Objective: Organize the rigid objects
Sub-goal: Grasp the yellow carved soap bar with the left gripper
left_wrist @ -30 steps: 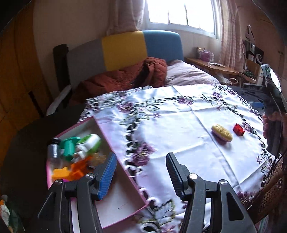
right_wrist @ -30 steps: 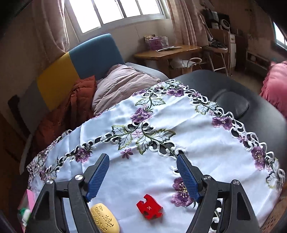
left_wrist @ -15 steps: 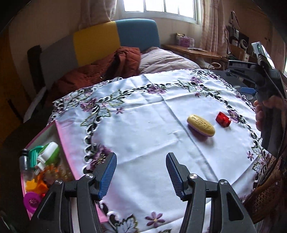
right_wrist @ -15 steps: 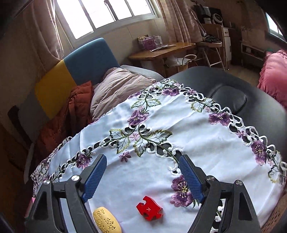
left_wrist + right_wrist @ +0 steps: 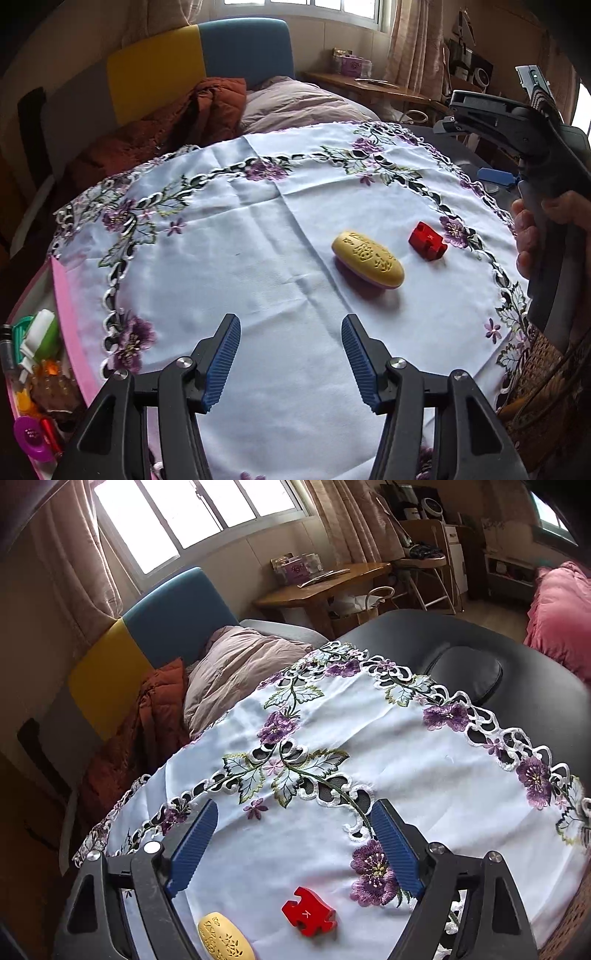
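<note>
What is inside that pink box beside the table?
The pink box holds a green-and-white bottle, a purple lid and orange pieces. Its far end is cut off by the frame; the tablecloth hides one edge.

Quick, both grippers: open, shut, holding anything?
Left gripper: open, empty.
Right gripper: jaws opening, nothing between them.

Left hand-held gripper (image 5: pixel 291 354) agape, right (image 5: pixel 291 843) opening, both empty.

tablecloth (image 5: pixel 258 258): embroidered white cloth | red puzzle piece (image 5: pixel 308 915): smooth matt | yellow oval (image 5: pixel 367 262): embossed
</note>
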The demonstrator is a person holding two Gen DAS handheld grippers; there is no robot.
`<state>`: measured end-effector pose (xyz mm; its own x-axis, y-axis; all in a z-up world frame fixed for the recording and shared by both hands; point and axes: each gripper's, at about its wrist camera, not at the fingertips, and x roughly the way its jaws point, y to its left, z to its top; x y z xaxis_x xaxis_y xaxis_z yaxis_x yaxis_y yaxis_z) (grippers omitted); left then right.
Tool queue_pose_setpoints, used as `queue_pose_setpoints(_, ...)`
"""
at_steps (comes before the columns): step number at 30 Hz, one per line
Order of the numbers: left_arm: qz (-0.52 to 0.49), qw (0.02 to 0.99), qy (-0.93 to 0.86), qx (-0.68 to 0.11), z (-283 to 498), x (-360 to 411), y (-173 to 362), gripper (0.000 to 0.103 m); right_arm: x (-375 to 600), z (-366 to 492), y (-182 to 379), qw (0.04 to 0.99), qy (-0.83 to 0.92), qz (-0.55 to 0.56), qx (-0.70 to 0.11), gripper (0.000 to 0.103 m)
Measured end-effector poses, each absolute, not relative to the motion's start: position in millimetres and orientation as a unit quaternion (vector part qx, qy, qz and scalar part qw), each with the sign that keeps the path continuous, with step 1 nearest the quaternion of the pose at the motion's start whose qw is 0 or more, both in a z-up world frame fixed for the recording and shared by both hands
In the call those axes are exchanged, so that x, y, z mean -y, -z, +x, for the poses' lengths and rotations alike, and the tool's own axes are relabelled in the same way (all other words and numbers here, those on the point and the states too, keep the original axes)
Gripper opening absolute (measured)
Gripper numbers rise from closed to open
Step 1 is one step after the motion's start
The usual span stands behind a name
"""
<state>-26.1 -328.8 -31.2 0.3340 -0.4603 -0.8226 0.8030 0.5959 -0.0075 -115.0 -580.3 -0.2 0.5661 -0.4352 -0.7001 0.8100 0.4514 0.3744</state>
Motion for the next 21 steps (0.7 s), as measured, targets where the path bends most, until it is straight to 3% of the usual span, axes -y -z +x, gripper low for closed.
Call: queue_pose_setpoints(21, 0.132, 0.737, 0.433, -0.502, -11, 415, 53, 0.058, 589, -127, 1, 0.803, 0.379, 0.394, -0.237, 0.087)
